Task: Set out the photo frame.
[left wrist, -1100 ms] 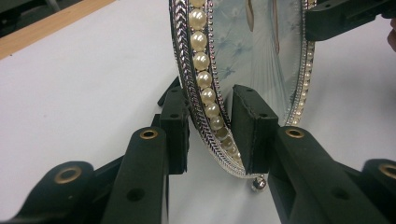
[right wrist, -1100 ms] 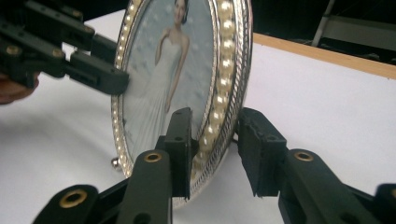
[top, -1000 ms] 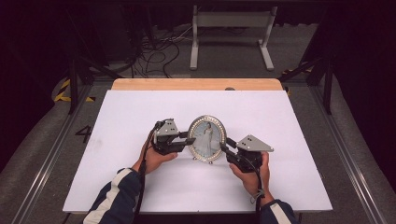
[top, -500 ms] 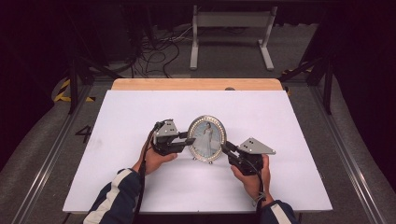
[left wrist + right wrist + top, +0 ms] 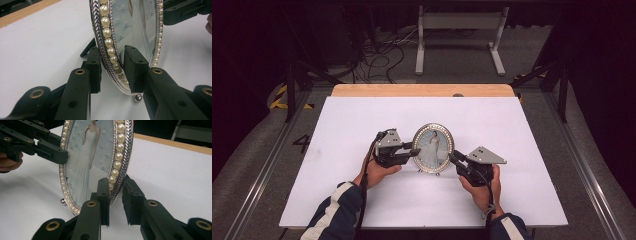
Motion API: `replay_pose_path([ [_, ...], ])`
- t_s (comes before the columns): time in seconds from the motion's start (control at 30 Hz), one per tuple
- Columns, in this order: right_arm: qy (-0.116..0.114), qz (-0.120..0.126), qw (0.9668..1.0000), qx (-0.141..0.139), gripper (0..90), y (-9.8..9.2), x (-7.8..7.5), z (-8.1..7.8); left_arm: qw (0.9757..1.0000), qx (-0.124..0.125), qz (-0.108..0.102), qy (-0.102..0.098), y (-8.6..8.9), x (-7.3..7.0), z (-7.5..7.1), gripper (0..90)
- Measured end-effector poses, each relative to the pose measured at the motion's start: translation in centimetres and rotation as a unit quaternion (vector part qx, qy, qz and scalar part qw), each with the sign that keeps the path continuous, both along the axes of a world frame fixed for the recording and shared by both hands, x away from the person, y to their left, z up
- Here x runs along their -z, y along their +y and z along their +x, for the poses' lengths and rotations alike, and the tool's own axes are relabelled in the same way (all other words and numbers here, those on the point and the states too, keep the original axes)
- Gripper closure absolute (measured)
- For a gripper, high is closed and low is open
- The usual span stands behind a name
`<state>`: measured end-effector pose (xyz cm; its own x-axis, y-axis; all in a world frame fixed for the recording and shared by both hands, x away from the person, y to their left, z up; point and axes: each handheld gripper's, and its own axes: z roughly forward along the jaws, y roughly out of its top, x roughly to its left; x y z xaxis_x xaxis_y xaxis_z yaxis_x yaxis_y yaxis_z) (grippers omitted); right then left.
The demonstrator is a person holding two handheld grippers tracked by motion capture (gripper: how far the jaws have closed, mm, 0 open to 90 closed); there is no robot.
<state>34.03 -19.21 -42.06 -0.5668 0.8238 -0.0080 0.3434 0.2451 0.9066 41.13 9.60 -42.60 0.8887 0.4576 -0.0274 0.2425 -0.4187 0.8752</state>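
An oval picture frame [image 5: 433, 147] with a silver, pearl-set rim stands upright in the middle of the white table [image 5: 362, 115]; its photo shows a figure in a white gown. My left gripper [image 5: 416, 151] is shut on the frame's left rim, with one pad [image 5: 135, 67] on the pearl face and the other behind. My right gripper [image 5: 452, 157] is shut on the right rim, low down. In the left gripper view the rim [image 5: 107, 32] runs between my jaws [image 5: 112, 67]. In the right gripper view the frame [image 5: 87, 162] sits between my jaws [image 5: 115, 195], with the left gripper [image 5: 50, 150] holding the far edge.
The frame's black back stand [image 5: 87, 47] and a small silver ball foot [image 5: 63, 201] rest on the white surface. A wooden strip [image 5: 422, 90] borders the table's far edge. Beyond it lie floor cables [image 5: 382, 55] and a metal rack base [image 5: 459, 30].
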Motion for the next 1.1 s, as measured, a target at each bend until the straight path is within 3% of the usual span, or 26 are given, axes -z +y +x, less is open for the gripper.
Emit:
replay_pose_path([
  [1.1,-0.005,-0.008,1.0000,-0.003,76.4,0.39,-0.09,0.78,0.9999,-0.013,0.000,0.000,0.21,0.19,-0.54,68.0],
])
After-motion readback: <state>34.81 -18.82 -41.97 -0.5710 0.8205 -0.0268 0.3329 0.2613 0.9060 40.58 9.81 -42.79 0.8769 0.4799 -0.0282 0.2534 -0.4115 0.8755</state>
